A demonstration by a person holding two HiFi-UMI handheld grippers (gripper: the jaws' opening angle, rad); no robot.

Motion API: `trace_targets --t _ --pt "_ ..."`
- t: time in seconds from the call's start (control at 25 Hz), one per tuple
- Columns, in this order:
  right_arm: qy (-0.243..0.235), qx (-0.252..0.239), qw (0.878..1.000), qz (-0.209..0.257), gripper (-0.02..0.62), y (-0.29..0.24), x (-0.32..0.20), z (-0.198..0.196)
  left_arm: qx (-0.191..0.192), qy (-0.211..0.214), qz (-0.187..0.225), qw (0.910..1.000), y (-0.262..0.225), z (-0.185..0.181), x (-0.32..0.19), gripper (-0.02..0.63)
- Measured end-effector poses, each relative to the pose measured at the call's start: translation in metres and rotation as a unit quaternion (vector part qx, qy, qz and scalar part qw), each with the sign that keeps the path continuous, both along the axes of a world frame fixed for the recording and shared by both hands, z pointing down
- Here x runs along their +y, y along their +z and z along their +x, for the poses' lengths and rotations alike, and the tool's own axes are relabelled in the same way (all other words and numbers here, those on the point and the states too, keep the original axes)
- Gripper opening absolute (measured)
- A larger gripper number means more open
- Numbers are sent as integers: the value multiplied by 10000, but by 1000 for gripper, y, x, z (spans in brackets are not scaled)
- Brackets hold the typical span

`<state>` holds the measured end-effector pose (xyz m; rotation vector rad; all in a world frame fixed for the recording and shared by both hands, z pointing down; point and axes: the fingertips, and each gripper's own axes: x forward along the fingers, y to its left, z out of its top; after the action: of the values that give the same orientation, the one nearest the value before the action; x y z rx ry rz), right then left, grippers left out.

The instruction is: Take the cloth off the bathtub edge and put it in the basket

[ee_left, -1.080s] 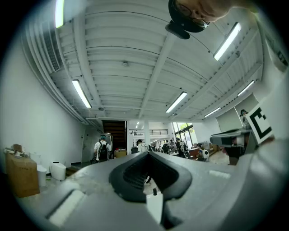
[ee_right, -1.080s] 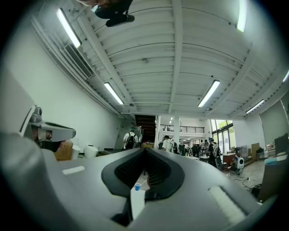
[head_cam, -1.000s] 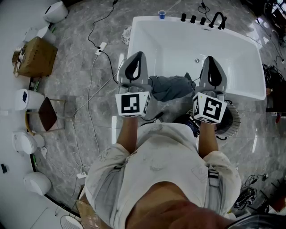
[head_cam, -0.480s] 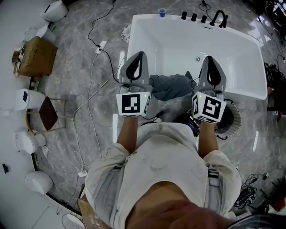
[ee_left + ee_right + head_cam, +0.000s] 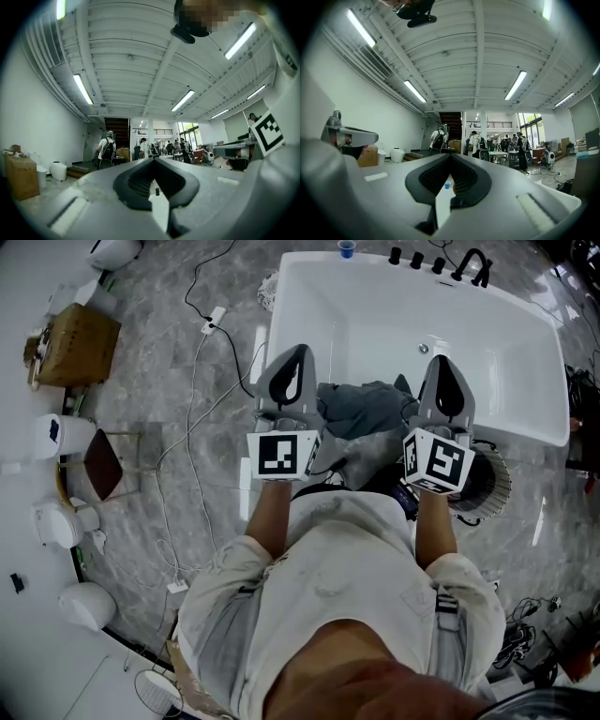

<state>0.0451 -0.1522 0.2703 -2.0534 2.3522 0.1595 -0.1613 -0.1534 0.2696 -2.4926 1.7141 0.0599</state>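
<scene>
You lower the left gripper (image 5: 293,358) and right gripper (image 5: 442,367) slightly toward the bathtub's (image 5: 281,315) near edge, either side of the cloth (image 5: 361,409); more of the basket (image 5: 495,486) shows.

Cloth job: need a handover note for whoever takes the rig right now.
Cloth: dark grey, draped over the near edge of the bathtub, between the grippers.
Left gripper: shut, empty, level, left of the cloth.
Right gripper: shut, empty, level, right of it.
Basket: on the floor to the right, partly hidden by the right gripper.
Done: nothing, cloth not picked up.
Left to do: open a gripper, grasp the cloth, drop it in the basket.
</scene>
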Motion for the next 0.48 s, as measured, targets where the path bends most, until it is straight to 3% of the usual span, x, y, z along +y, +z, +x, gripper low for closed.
trace_targets --t 0.48 --pt "-349 -52 9965 -760 3 76 -32 -14 80 -124 -487 9987 61 4 -22 0"
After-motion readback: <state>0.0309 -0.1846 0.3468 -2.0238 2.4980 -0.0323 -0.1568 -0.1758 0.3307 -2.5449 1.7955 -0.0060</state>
